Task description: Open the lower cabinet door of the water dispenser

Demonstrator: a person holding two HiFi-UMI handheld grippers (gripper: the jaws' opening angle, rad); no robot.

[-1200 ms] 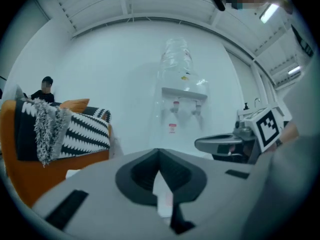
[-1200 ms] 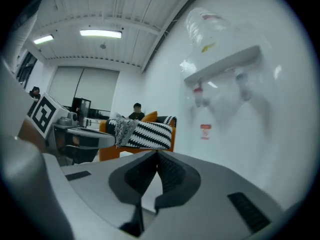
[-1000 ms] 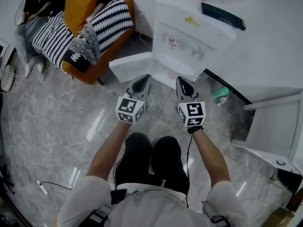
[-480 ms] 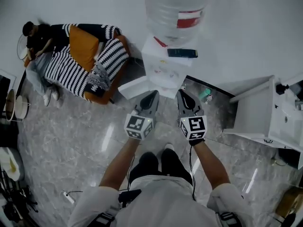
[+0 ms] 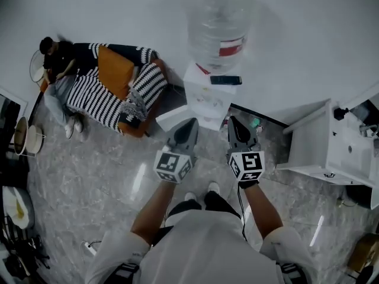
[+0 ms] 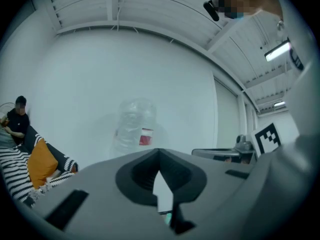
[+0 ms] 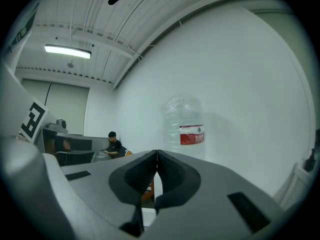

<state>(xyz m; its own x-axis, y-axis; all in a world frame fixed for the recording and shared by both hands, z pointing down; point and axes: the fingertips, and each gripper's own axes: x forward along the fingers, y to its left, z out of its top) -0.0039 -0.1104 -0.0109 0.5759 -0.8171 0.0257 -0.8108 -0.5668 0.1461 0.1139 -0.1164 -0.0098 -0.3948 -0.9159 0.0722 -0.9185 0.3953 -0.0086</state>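
Both grippers held up in front of the water dispenser, bottom door already open

In the head view the white water dispenser (image 5: pixel 208 97) stands against the wall with its big clear bottle (image 5: pixel 219 31) on top and a dark, phone-looking slab (image 5: pixel 225 80) lying flat on its lid. The lower cabinet door (image 5: pixel 169 118) is swung out to the left at the base, toward the striped sofa (image 5: pixel 98 102), where a person (image 5: pixel 56 61) sits at the far end. The left gripper (image 6: pixel 159 153) is clenched, tips meeting with nothing between them. The right gripper (image 7: pixel 156 156) is the same, pinched tight and empty. They sit side by side, both pointing at the bottle, with a white cabinet (image 5: pixel 323 147) off to the right.
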